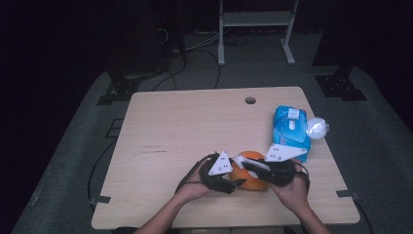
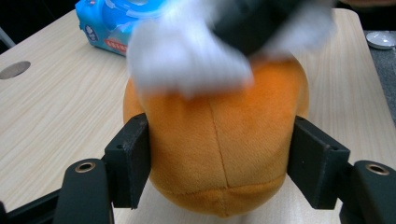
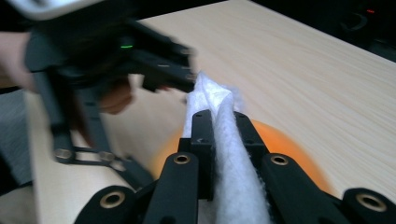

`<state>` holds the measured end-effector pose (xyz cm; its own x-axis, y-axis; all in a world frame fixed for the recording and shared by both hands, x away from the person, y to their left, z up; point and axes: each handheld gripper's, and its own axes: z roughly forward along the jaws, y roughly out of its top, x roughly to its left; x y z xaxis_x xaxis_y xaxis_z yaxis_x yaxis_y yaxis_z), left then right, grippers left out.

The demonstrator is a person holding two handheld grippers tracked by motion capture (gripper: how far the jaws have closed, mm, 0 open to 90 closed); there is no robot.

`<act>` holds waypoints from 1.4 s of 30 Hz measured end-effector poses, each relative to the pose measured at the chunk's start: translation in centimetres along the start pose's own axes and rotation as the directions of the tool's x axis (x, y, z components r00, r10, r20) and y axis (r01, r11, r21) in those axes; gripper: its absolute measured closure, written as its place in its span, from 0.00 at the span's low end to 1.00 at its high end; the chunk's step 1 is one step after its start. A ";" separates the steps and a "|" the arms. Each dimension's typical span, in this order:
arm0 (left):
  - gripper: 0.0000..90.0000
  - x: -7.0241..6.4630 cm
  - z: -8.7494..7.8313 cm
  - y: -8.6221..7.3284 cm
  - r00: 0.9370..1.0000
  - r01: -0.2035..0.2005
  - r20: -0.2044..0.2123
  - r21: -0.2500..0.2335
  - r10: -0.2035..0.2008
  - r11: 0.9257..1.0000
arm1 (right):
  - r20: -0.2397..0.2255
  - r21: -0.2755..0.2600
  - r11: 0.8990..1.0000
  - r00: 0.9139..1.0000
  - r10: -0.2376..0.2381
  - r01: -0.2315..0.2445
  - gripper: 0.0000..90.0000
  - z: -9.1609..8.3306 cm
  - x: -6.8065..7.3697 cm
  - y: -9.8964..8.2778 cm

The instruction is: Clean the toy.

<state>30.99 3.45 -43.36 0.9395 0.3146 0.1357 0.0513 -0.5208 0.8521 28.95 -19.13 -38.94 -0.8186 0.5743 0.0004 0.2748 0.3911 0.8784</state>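
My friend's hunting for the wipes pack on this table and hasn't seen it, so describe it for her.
Start at the table's far right edge, beyond both tongs and the orange plush. The wipes pack lies there, blue with a white flap on top. Its only close neighbour is a small round white thing touching its right side.

The room is dark. A light wood table (image 1: 185,122) with a round hole (image 1: 250,100) stands on a grey floor (image 1: 73,146). Black cables (image 1: 195,53) and a white metal frame (image 1: 255,22) sit behind it.
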 end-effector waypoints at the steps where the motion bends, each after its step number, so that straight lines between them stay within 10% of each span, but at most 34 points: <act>1: 0.34 0.3 -0.1 -0.3 1.000 0.014 0.009 0.001 -0.014 1.000 | 0.020 -0.004 0.999 0.999 0.044 -0.043 0.90 -0.5 -1.5 -0.6; 7: 0.26 1.3 0.0 -1.3 0.997 0.071 0.041 -0.022 -0.070 0.997 | -0.028 -0.007 0.982 0.981 0.191 -0.191 0.89 -1.0 -4.5 -2.7; 13: 0.11 1.6 0.0 -1.0 0.982 0.167 0.093 -0.038 -0.163 0.985 | -0.027 0.007 0.984 0.984 0.175 -0.175 0.89 -0.6 -4.1 -2.7; 19: 0.23 1.8 -0.2 -1.0 0.978 0.190 0.096 -0.033 -0.186 0.981 | -0.025 0.018 0.987 0.986 0.162 -0.162 0.89 -0.2 -3.4 -2.3; 25: 0.32 0.9 -0.3 -0.6 0.997 0.054 0.064 -0.018 -0.053 0.998 | -0.111 0.000 0.997 0.991 0.077 -0.078 0.89 0.9 -0.6 -0.7; 31: 0.34 1.4 -0.5 -1.2 0.997 0.042 0.062 -0.014 -0.041 0.999 | -0.090 0.010 0.999 0.995 0.047 -0.046 0.89 0.7 -0.8 -0.7; 35: 0.30 2.0 -0.6 -1.8 0.991 0.098 0.093 -0.011 -0.096 0.995 | -0.034 0.024 0.992 0.992 0.121 -0.121 0.89 -0.2 -3.2 -2.0; 42: 0.11 2.6 -0.6 -1.3 0.969 0.217 0.132 -0.034 -0.211 0.976 | -0.056 0.032 0.993 0.992 0.114 -0.113 0.89 0.3 -2.7 -2.1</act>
<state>33.18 5.46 -43.77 0.9439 0.3094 -0.1150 0.2422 -0.4128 0.8780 30.76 -21.31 -40.90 -0.8088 0.5741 0.1276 0.3812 0.3465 0.8571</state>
